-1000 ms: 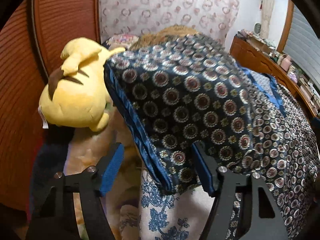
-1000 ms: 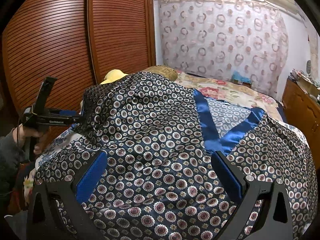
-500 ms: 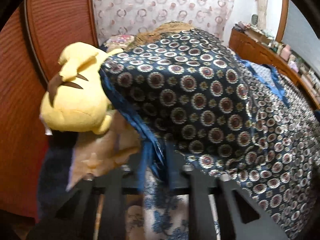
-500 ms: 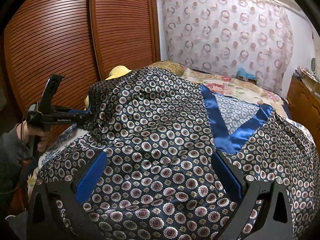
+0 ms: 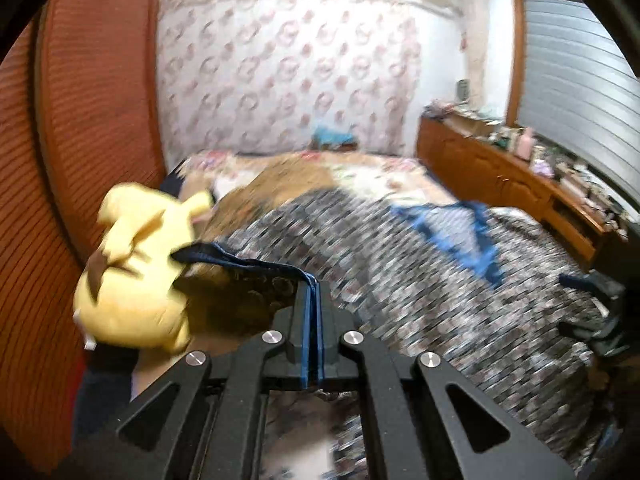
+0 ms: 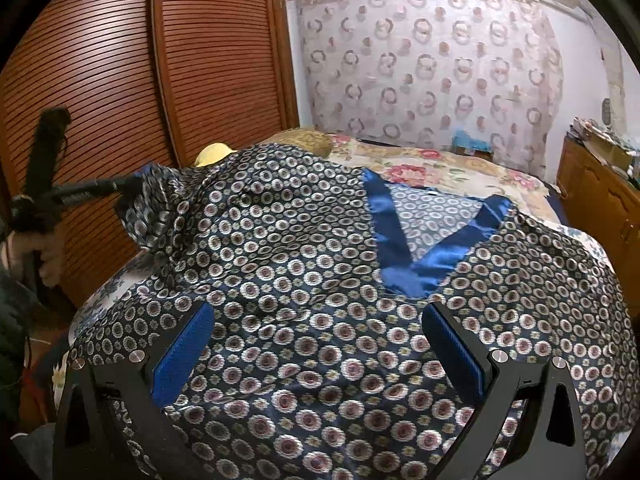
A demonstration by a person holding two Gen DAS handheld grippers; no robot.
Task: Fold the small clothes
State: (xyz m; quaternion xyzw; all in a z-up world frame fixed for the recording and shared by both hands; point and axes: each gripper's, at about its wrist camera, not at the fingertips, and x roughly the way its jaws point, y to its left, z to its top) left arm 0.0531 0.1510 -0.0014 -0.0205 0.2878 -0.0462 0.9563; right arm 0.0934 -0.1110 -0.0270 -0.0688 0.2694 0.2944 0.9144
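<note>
Blue-trimmed patterned garment [image 6: 304, 264] edge is pinched in the left tool [image 5: 311, 300]; right tool [image 6: 318, 344] hovers spread above it.

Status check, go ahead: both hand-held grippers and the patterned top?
Left hand-held gripper shut on patterned top edge. Right hand-held gripper open above it. Yellow plush crowding the left side.

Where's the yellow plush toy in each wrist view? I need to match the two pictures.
Left wrist: the plush fills the left-centre, beside the garment edge clamped in the left gripper.
Right wrist: only its yellow top peeks over the garment, upper left of centre.
Shared landmark: the blue V-neck trim.
</note>
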